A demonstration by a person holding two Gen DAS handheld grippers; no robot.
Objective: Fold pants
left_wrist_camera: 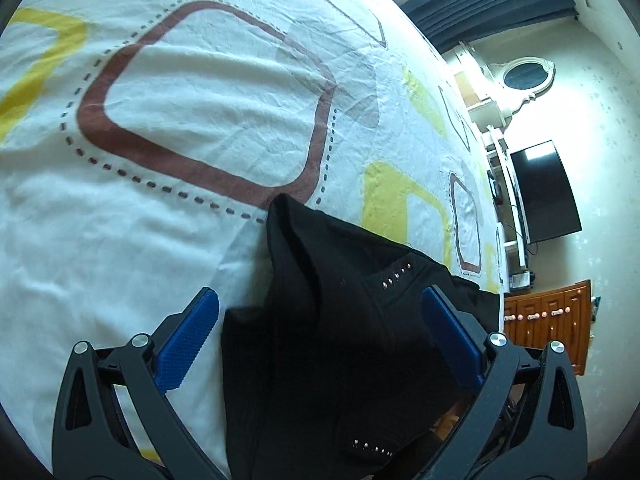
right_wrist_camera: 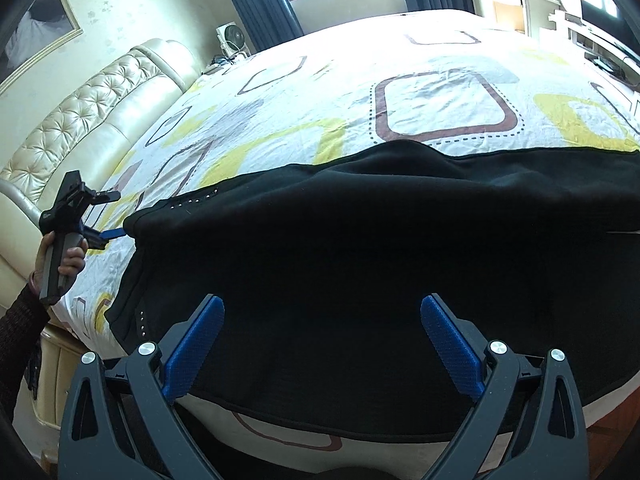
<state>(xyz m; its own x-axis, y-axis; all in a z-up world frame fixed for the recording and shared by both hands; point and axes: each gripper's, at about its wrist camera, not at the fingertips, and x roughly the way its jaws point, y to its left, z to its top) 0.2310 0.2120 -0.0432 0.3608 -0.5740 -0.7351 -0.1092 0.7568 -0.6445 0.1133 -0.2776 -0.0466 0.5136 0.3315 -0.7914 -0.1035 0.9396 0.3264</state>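
Observation:
Black pants [right_wrist_camera: 360, 248] with small metal studs lie spread across the near side of a bed with a patterned white sheet [right_wrist_camera: 320, 80]. My right gripper [right_wrist_camera: 322, 320] is open above the pants near the bed's front edge, holding nothing. My left gripper [left_wrist_camera: 320, 316] is open at the waist end of the pants [left_wrist_camera: 340, 320], with fabric lying between its blue pads [left_wrist_camera: 188, 344] but not clamped. The left gripper also shows in the right wrist view [right_wrist_camera: 110, 216], held in a hand at the pants' left edge.
A padded cream headboard [right_wrist_camera: 80, 120] runs along the left. A window with dark curtains [right_wrist_camera: 260, 0] is at the far end. A wall TV [left_wrist_camera: 544, 192], white shelves and a wooden cabinet [left_wrist_camera: 548, 320] stand beyond the bed's far side.

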